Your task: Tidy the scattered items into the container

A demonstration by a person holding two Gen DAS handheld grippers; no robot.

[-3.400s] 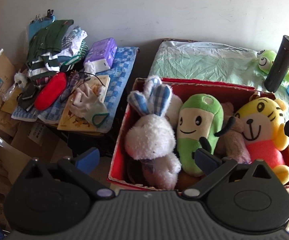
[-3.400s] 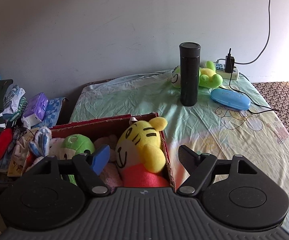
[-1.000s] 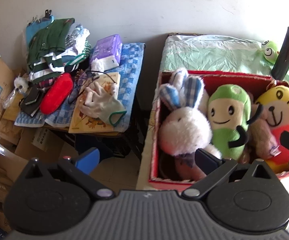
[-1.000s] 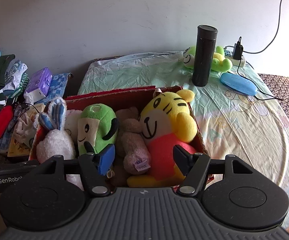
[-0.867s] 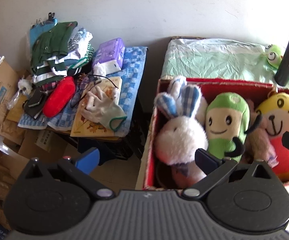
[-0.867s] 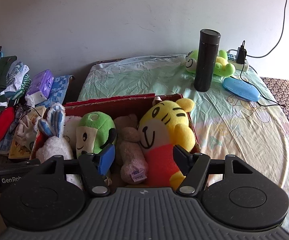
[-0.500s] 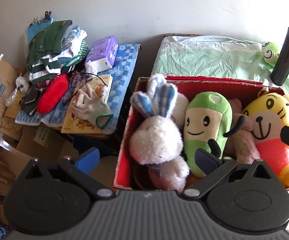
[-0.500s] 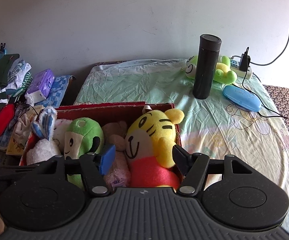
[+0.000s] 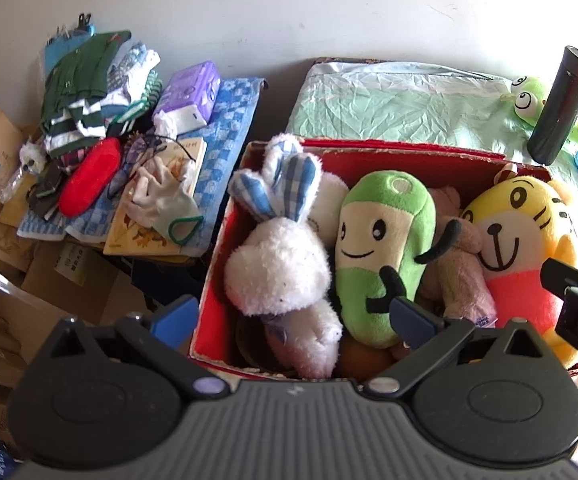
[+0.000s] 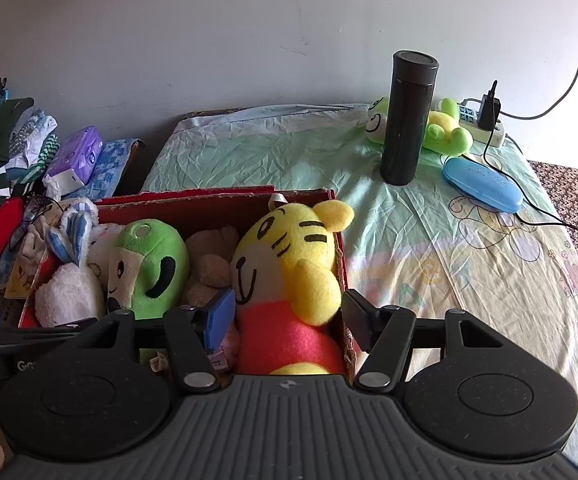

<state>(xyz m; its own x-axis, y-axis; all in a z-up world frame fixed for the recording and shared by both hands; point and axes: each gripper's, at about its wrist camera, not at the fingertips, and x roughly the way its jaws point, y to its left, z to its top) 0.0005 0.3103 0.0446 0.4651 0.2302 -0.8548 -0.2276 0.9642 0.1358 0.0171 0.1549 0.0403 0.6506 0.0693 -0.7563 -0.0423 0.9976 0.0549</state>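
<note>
Now we hover both grippers over the red box (image 10: 217, 200), which sits on the bed sheet (image 10: 429, 240) and already holds the bunny (image 9: 277, 276), the green plush (image 9: 381, 252), a brown bear (image 9: 461, 276) and the yellow tiger (image 10: 289, 256).

Our right gripper (image 10: 287, 314) frames the tiger, one finger by its cheek and the other outside the box wall; its jaws are closing, but the pads do not press on anything yet. Our left gripper (image 9: 289, 316) stands wide apart with nothing gripped, one blue pad outside the box and the other low against the green plush.

What appears left of the task is the frog (image 10: 445, 128) lying behind the black flask (image 10: 407, 116), well apart from the box (the blue case (image 10: 483, 184) and the charger cable (image 10: 505, 184) lie just beside it).

To do this step well, we judge the right gripper should clear the box rim before it travels, keep its fingers spread, and come at the frog from the side away from the flask, so the tall flask does not tip. We should take the soft body across its middle and squeeze firmly, since plush yields.
</note>
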